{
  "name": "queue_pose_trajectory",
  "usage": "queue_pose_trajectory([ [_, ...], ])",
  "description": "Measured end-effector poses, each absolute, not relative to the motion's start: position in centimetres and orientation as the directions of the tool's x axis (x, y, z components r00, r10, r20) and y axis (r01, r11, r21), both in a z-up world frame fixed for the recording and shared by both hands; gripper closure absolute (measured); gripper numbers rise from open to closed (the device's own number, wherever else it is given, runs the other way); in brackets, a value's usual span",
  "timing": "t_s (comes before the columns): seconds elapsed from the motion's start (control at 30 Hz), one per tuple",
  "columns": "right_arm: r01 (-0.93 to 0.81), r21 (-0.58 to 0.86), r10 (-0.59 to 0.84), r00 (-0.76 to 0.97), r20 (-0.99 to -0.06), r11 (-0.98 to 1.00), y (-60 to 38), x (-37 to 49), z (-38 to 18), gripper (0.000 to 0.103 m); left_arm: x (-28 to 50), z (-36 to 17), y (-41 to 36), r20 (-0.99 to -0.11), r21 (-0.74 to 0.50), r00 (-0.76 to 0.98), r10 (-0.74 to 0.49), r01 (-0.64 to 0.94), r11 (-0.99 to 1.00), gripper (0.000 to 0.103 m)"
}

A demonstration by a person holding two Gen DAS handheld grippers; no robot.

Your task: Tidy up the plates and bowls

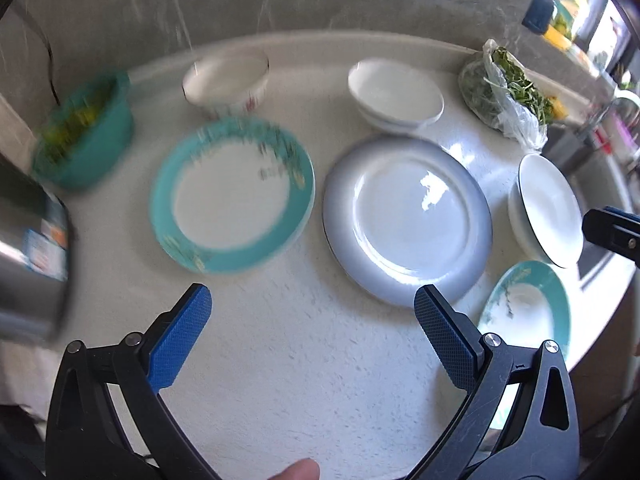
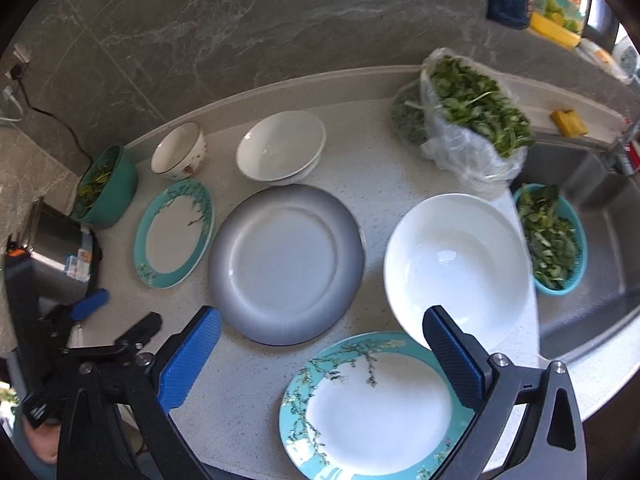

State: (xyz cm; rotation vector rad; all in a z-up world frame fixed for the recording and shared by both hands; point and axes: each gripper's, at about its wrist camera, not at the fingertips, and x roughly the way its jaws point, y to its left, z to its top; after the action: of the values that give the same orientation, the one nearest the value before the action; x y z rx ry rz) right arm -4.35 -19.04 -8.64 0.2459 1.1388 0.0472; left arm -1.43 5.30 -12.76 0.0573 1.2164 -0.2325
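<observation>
A grey-rimmed plate (image 1: pixel 406 218) (image 2: pixel 286 262) lies mid-counter. Left of it is a teal-rimmed floral plate (image 1: pixel 232 196) (image 2: pixel 174 234); a second teal floral plate (image 1: pixel 526 312) (image 2: pixel 378 404) lies near the front edge. Behind stand stacked white bowls (image 1: pixel 394 94) (image 2: pixel 280 152) and a small flowered bowl (image 1: pixel 226 80) (image 2: pixel 178 150). A large white bowl (image 1: pixel 546 210) (image 2: pixel 458 268) sits at the right. My left gripper (image 1: pixel 312 332) hangs open over bare counter in front of the plates. My right gripper (image 2: pixel 322 354) is open above the near teal plate; its tip (image 1: pixel 612 234) shows in the left view.
A teal basket of greens (image 1: pixel 86 140) (image 2: pixel 106 186) and a steel pot (image 1: pixel 28 248) (image 2: pixel 60 248) stand at the left. Bagged greens (image 2: pixel 468 120) (image 1: pixel 506 92) sit at the back right. A sink (image 2: pixel 608 264) with a teal colander (image 2: pixel 550 238) lies to the right.
</observation>
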Motion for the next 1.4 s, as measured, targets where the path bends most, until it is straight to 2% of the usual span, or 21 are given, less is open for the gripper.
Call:
queue_pose_trajectory([
  [0.1,0.03,0.281,0.244,0.418,-0.875,0.959,-19.3,-3.6,-9.5,0.001,-1.3,-15.8,7.6,-0.912,-0.297,0.247,-0.327,0.148,0.943,0.002],
  [0.23,-0.11,0.332,0.348,0.397,-0.849,0.937,-19.2,-1.5,-10.2,0.003,-1.6,-18.5,6.6,-0.92,-0.26,0.241,-0.311,0.219,0.94,0.002],
  [0.33,-0.166,0.409,0.441,0.322,-0.838,0.897,-19.8,1.5,-11.7,0.017,-1.2,-20.3,6.2,-0.923,-0.297,0.205,-0.325,0.155,0.942,0.002],
  [0.4,-0.154,0.454,0.479,0.255,-0.84,0.878,-20.8,3.7,-13.2,0.019,-0.8,-21.2,6.2,-0.917,-0.34,0.192,-0.349,0.075,0.937,0.01],
  [0.43,-0.147,0.471,0.494,0.231,-0.838,0.87,-21.4,4.8,-13.8,0.019,-0.7,-21.5,6.0,-0.911,-0.358,0.192,-0.364,0.068,0.931,0.02],
  [0.47,-0.148,0.485,0.507,0.215,-0.835,0.862,-21.9,5.6,-14.2,0.019,-0.4,-22.1,5.5,-0.908,-0.373,0.182,-0.378,0.061,0.926,0.021],
  [0.6,-0.129,0.541,0.555,0.138,-0.82,0.831,-23.7,8.7,-16.6,0.022,0.8,-23.8,5.1,-0.91,-0.389,0.167,-0.379,-0.034,0.921,0.021],
  [0.7,-0.133,0.573,0.586,0.093,-0.805,0.809,-24.2,10.2,-18.1,0.027,1.4,-24.1,4.4,-0.914,-0.371,0.194,-0.357,-0.039,0.928,0.022],
  [0.8,-0.126,0.578,0.586,0.048,-0.809,0.807,-24.3,11.3,-19.8,0.041,2.1,-24.3,4.0,-0.901,-0.397,0.213,-0.378,-0.053,0.916,0.024],
  [0.9,-0.123,0.595,0.6,0.008,-0.8,0.795,-24.3,11.8,-21.0,0.047,2.8,-24.3,3.7,-0.893,-0.411,0.228,-0.389,-0.057,0.91,0.026],
  [1.1,-0.118,0.599,0.597,-0.053,-0.8,0.792,-24.5,13.0,-22.6,0.047,2.6,-24.1,3.5,-0.875,-0.453,0.219,-0.431,-0.061,0.889,0.028],
  [1.17,-0.113,0.613,0.609,-0.071,-0.79,0.782,-24.6,13.2,-22.9,0.047,2.1,-24.1,3.9,-0.866,-0.473,0.216,-0.45,-0.064,0.879,0.035],
  [1.27,-0.131,0.619,0.609,-0.112,-0.785,0.774,-24.6,13.2,-23.6,0.047,2.1,-24.2,4.1,-0.84,-0.525,0.202,-0.503,-0.074,0.848,0.04],
  [1.33,-0.134,0.615,0.6,-0.139,-0.788,0.777,-24.5,13.2,-24.2,0.051,2.1,-24.5,4.4,-0.819,-0.563,0.187,-0.543,-0.074,0.823,0.05],
  [1.4,-0.131,0.631,0.615,-0.145,-0.775,0.764,-24.6,13.3,-24.3,0.052,2.6,-24.5,4.5,-0.811,-0.573,0.193,-0.552,-0.072,0.817,0.052],
])
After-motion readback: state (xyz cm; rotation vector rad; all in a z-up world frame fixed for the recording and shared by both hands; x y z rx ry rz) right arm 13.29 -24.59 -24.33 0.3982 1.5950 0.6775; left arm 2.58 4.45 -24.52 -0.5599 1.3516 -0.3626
